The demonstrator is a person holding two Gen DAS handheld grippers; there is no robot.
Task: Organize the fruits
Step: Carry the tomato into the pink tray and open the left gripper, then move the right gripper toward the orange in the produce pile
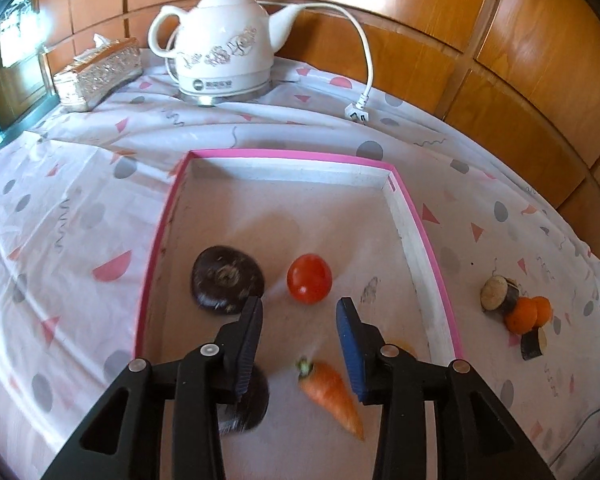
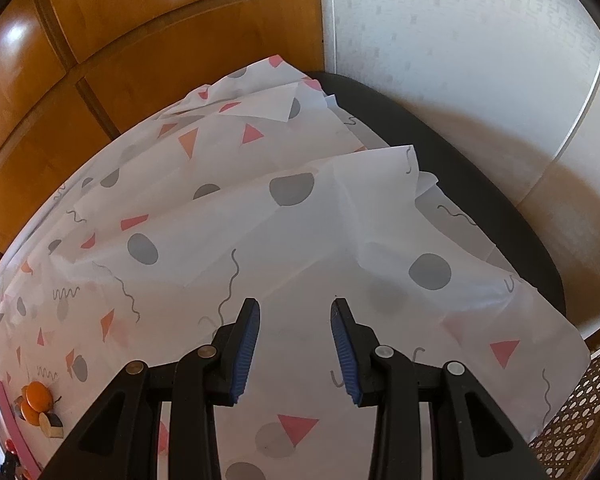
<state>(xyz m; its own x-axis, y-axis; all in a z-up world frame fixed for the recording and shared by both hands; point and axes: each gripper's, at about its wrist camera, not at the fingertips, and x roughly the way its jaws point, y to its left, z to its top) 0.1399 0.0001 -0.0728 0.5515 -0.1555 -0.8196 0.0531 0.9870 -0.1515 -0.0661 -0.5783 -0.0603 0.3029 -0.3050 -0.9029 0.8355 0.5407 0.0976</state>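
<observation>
Left wrist view: left gripper (image 1: pixel 300 308) hovering over the pink-rimmed tray (image 1: pixel 428 248), jaws spread wide, nothing between them. Inside the tray, red tomato (image 1: pixel 309 278) just ahead of the fingertips, dark round piece (image 1: pixel 227 280) beside it to the left and touching the left finger's outline, orange carrot (image 1: pixel 332 396) lying tilted below the jaws, green stub toward the tomato. Second dark round piece (image 1: pixel 252 400) partly hidden behind the left finger. Outside the tray to the right, on the patterned cloth (image 1: pixel 80 208) covering the bench: a small cluster with orange fruit slices (image 1: pixel 526 314), a tan wooden-looking disc (image 1: pixel 494 292) and a dark block (image 1: pixel 534 344), all touching or just beside each other. Farther back, white electric kettle (image 1: pixel 224 40) with loose cord and plug (image 1: pixel 356 114), tissue box (image 1: pixel 98 74) to its left. Right wrist view: right gripper (image 2: pixel 294 308) likewise parted and holding nothing, hanging over bare rumpled cloth, well apart from the same orange cluster at far lower left.
</observation>
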